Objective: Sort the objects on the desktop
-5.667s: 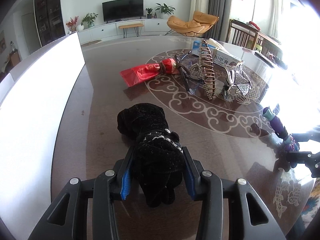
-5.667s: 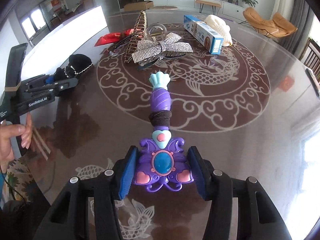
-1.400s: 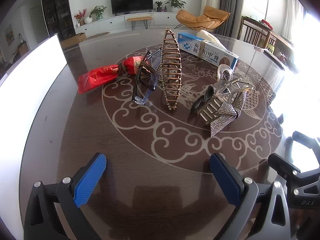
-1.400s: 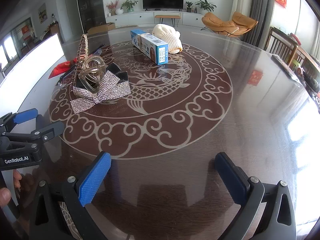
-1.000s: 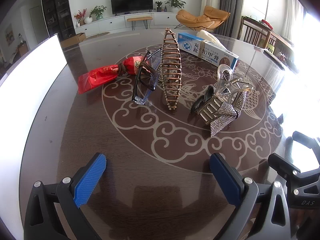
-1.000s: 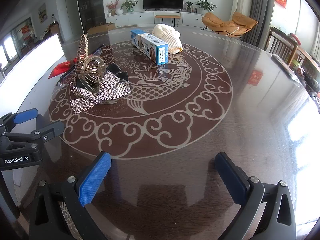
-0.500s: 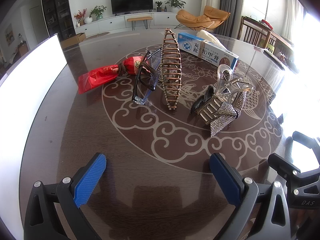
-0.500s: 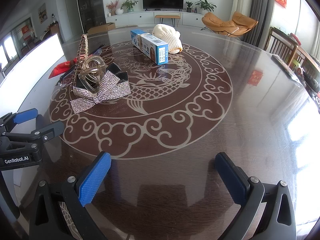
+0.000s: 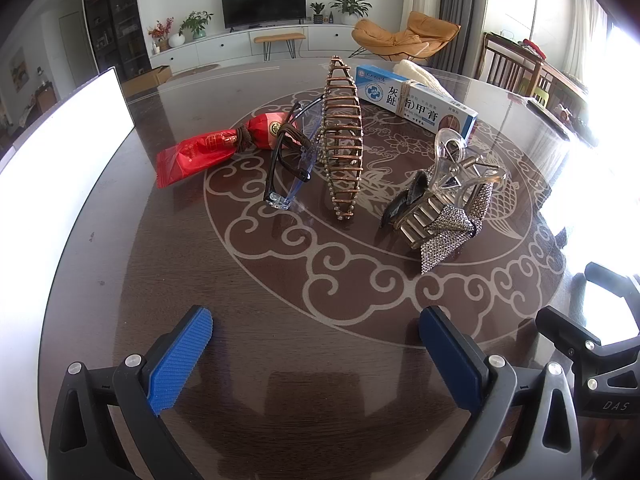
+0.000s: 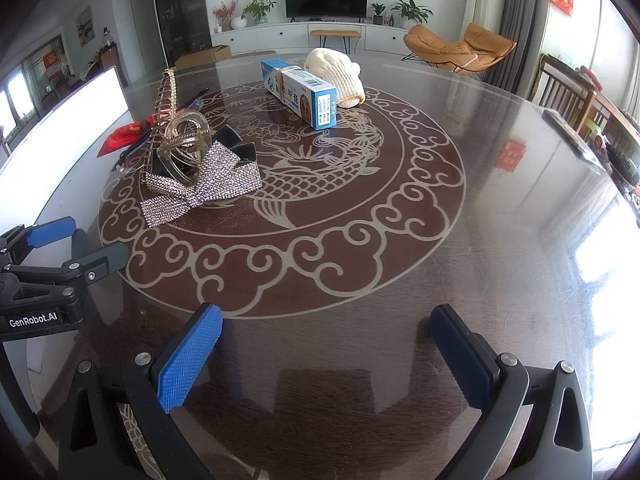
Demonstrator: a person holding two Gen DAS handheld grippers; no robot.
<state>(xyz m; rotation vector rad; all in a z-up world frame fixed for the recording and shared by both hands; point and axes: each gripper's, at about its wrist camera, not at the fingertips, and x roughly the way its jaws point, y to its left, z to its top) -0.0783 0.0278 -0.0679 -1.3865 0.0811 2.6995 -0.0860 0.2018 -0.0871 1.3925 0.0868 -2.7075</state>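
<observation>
My left gripper [image 9: 316,354] is open and empty, low over the near part of the dark round table [image 9: 120,280]. Ahead of it lie a red packet [image 9: 208,150], dark glasses [image 9: 290,164], a long bronze hair clip [image 9: 342,140], a clear claw clip [image 9: 456,164] on a rhinestone bow [image 9: 452,232], and a blue and white box [image 9: 416,102]. My right gripper [image 10: 326,354] is open and empty. It sees the bow [image 10: 204,190], the claw clip [image 10: 186,142], the box [image 10: 300,90] and a cream knit glove [image 10: 338,70].
The left gripper shows at the left edge of the right wrist view [image 10: 48,276]. The right gripper shows at the right edge of the left wrist view [image 9: 592,344]. A white panel [image 9: 52,184] runs along the table's left side. Chairs [image 10: 576,100] stand at the right.
Since 5.7 s ago both grippers have let go: the black fabric item and the purple toy wand are gone from view. Over the last 1.4 s nothing has moved.
</observation>
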